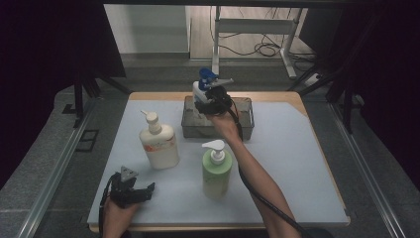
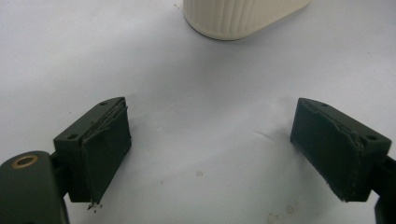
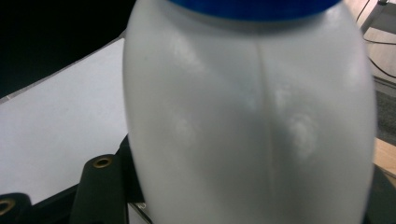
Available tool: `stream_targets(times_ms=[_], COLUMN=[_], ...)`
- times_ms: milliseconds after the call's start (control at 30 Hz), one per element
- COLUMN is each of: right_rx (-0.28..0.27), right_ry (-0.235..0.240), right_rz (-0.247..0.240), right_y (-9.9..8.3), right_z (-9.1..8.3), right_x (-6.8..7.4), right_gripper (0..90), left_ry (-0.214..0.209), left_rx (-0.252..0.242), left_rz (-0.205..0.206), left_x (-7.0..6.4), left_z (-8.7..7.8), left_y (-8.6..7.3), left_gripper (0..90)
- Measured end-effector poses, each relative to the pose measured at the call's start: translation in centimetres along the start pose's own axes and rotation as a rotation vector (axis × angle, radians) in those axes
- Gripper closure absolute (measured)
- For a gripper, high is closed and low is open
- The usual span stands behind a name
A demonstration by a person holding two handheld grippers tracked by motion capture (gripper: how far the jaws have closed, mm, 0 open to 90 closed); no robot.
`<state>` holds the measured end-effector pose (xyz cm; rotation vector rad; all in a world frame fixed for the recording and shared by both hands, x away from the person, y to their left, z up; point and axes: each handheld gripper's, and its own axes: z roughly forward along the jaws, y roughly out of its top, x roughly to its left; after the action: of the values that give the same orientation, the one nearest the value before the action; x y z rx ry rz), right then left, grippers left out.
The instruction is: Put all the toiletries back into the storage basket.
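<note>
My right gripper (image 1: pixel 206 99) is shut on a white bottle with a blue pump top (image 1: pixel 202 85), holding it above the left part of a dark see-through bin (image 1: pixel 245 119) at the back of the table. That white bottle (image 3: pixel 247 121) looms right in front of the right gripper view, hiding the jaws. My left gripper (image 1: pixel 143 191) rests near the table's front left edge. Its jaws stand wide apart over the bare white mat, open with nothing between them (image 2: pixel 210 154). The base of a cream bottle (image 2: pixel 238 16) stands just beyond them.
A cream pump bottle with an orange label (image 1: pixel 158 144) stands left of centre. A green pump bottle (image 1: pixel 216 171) stands in the middle front, close to my right forearm. A white mat (image 1: pixel 297 163) covers the table, with bare room on its right side.
</note>
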<state>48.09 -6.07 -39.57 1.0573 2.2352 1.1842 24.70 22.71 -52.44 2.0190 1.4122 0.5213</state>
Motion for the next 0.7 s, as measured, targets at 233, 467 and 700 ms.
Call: stream_targets(times_ms=[233,467,700], right_rx=[0.017,0.036,0.020], right_ry=[0.003,0.011,0.006], right_rz=[-0.006,-0.019,-0.004], right_y=[-0.6,-0.5,-0.7], right_z=[0.6,0.8,1.1], right_x=[0.1,0.2,0.3], right_gripper=[38.7,38.1,37.6], left_ry=[0.000,0.000,0.000], left_rx=[0.000,0.000,-0.001], left_rz=[0.000,0.000,0.000], left_x=[0.0,0.0,0.0], left_z=[0.0,0.0,0.0], left_y=[0.0,0.0,0.0], left_gripper=[11.9,11.9,11.9])
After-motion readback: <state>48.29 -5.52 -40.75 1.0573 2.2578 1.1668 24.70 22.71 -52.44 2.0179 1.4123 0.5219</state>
